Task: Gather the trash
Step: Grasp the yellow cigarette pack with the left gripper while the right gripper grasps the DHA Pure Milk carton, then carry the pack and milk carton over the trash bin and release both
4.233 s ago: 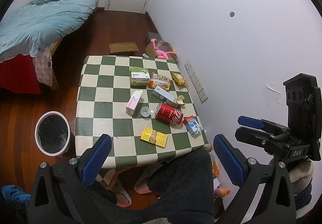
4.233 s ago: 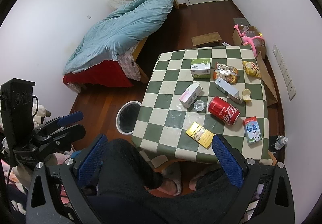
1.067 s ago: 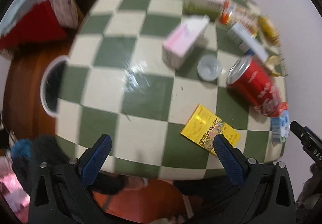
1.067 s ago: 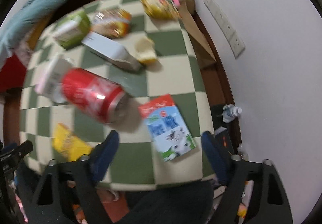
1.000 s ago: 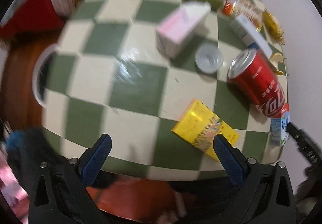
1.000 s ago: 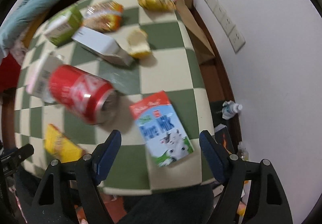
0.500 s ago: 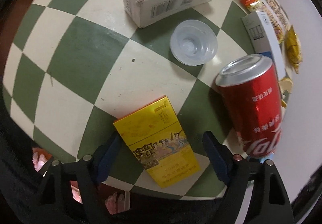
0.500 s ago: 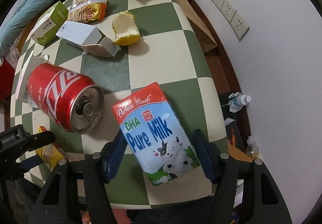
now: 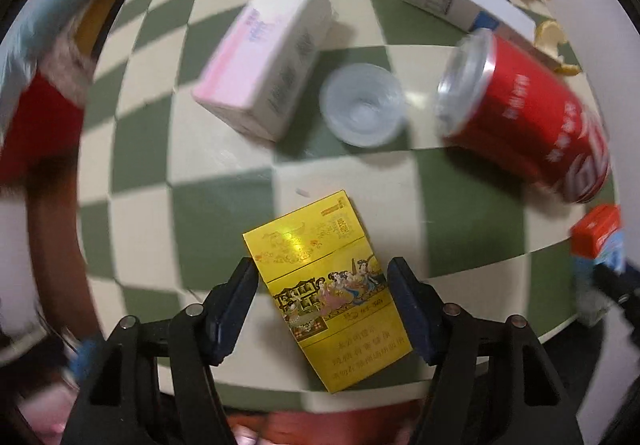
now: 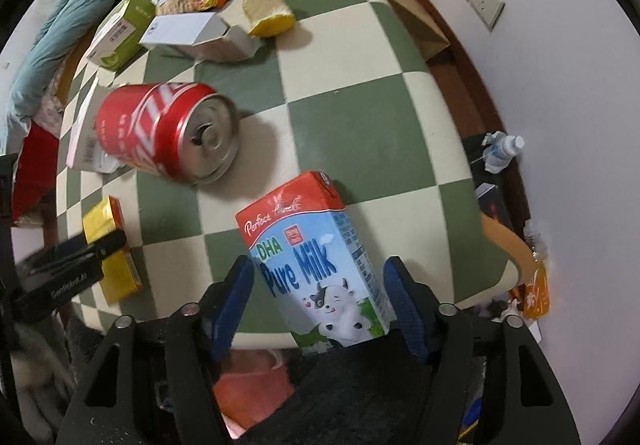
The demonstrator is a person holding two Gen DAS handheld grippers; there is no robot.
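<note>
Blurred pink box [image 9: 264, 65] (text unreadable) beyond left claw [image 9: 322, 281].

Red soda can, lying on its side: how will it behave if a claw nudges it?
The red soda can lies sideways on the checkered table, so it will probably roll. Its tab looks opened, so it is likely empty, light and dentable.

Green-and-cream checked table [image 9: 224, 201], yellow pack [image 9: 326, 277], red can [image 10: 160, 133]
</note>
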